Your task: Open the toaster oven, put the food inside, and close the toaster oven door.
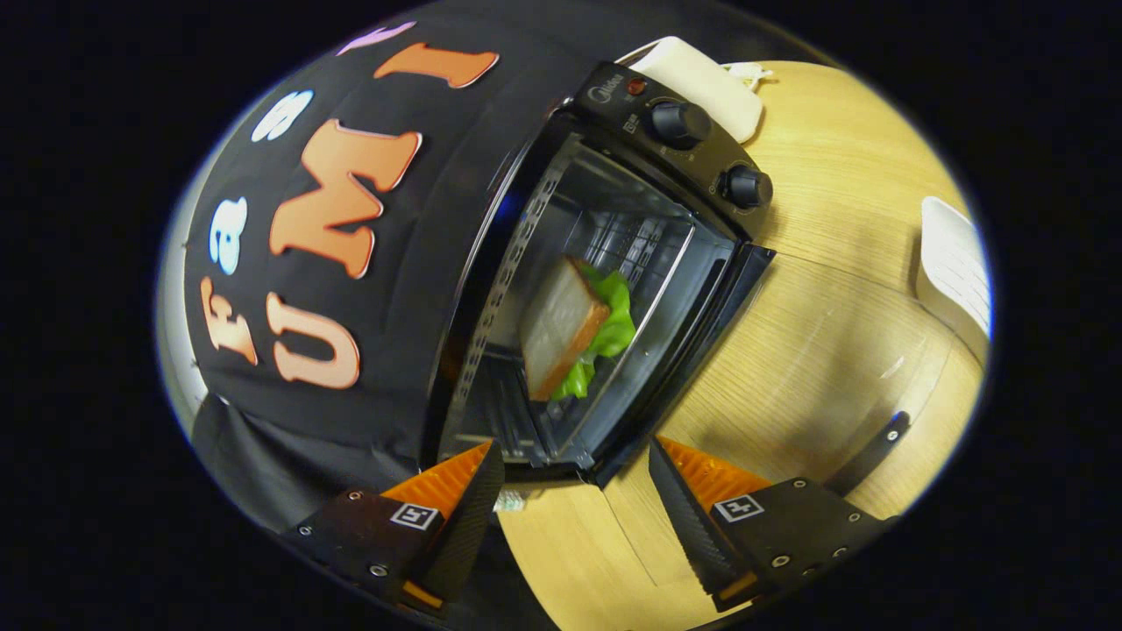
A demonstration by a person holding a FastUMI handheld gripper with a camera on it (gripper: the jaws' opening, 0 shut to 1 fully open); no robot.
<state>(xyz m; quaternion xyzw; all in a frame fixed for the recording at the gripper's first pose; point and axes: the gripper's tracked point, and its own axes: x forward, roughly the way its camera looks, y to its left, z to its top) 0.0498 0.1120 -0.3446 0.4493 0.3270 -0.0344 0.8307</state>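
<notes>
With the toast-and-lettuce sandwich (574, 329) already inside the black metal toaster oven (605, 289) beyond the empty, spread-fingered gripper (574, 495), only closing its glass door (789, 368) remains.

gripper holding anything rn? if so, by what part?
Nothing held. The gripper is open, with only the wooden table between its fingers. The sandwich already sits inside the toaster oven, beyond the fingers.

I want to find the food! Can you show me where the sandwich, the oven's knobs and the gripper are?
Toast-and-lettuce sandwich (565, 329): gripper view, on the bread face.
Black round upper knob (679, 123): gripper view, knob front.
Black round lower knob (747, 187): gripper view, knob front.
Gripper (574, 504): gripper view, midway between its open fingers.
</notes>
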